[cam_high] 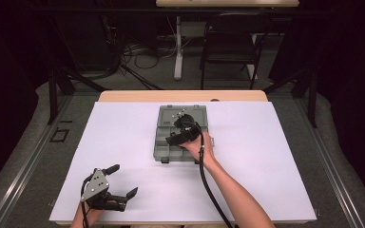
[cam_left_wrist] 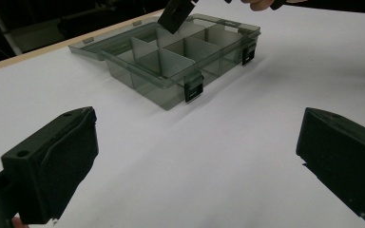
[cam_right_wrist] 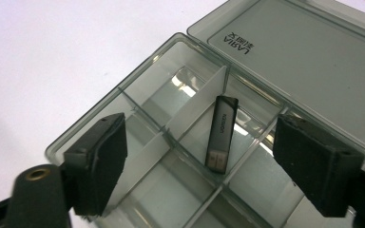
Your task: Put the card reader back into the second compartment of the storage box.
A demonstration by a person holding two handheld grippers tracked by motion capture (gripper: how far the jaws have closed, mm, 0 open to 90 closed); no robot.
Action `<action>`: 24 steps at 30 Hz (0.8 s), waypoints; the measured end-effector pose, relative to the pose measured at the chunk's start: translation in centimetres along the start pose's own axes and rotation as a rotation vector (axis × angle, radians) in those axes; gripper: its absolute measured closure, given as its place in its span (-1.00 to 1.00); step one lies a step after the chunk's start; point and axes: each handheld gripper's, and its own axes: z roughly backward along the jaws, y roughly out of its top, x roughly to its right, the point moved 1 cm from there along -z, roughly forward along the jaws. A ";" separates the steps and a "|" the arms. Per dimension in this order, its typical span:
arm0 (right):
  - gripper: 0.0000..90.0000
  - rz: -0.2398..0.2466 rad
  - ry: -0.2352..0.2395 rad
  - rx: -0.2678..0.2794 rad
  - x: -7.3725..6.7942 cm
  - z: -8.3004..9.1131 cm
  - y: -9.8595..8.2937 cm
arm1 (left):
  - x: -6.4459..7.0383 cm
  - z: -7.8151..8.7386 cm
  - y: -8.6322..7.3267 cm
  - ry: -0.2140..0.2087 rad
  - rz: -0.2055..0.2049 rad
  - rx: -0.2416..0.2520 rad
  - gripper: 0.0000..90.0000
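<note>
We see a white table (cam_high: 123,142) carrying a smoky-grey compartment box (cam_high: 164,137) right of its centre, toward the far edge, lid (cam_right_wrist: 304,57) open flat on the tabletop behind it.

Smoky translucent glossy plastic organiser box (cam_right_wrist: 285,61), brushed metallic USB stick (cam_right_wrist: 221,135) with dark glossy end, matt black gripper jaws, smooth white matt tabletop (cam_high: 123,142)

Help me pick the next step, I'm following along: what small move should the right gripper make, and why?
Probably lift the right gripper straight up and away from the organiser box. Its jaws stand open and the USB stick leans inside a compartment, touching neither jaw, so it looks released. The left gripper rests open, apart.
</note>
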 end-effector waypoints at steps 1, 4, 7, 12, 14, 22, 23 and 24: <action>-0.67 0.003 0.006 0.007 0.0 0.2 -0.1 | 0.0 -0.1 0.0 0.000 0.002 -0.001 -0.99; -0.79 0.005 0.023 -0.009 0.1 0.8 -0.4 | 0.1 -0.1 0.0 0.003 0.002 -0.006 -0.99; -0.97 0.014 0.041 -0.020 0.1 1.3 -0.9 | 0.3 0.0 0.1 -0.004 -0.002 -0.001 -0.99; -1.00 0.037 0.057 -0.029 0.0 2.1 -1.6 | 0.3 -0.1 0.0 0.000 -0.005 -0.010 -0.99; -1.00 0.036 0.063 -0.024 0.0 2.4 -1.9 | 0.3 0.0 0.0 0.000 0.000 -0.007 -0.99; -1.00 0.062 0.078 -0.023 0.0 3.7 -2.7 | 0.4 0.0 0.1 -0.005 -0.002 -0.005 -0.99; -1.00 0.062 0.082 -0.025 -0.1 3.8 -2.9 | 0.4 0.0 0.1 -0.004 -0.005 -0.007 -0.99; -1.00 0.069 0.082 -0.026 -0.1 4.0 -3.1 | 0.5 0.0 0.1 -0.004 -0.008 -0.007 -0.99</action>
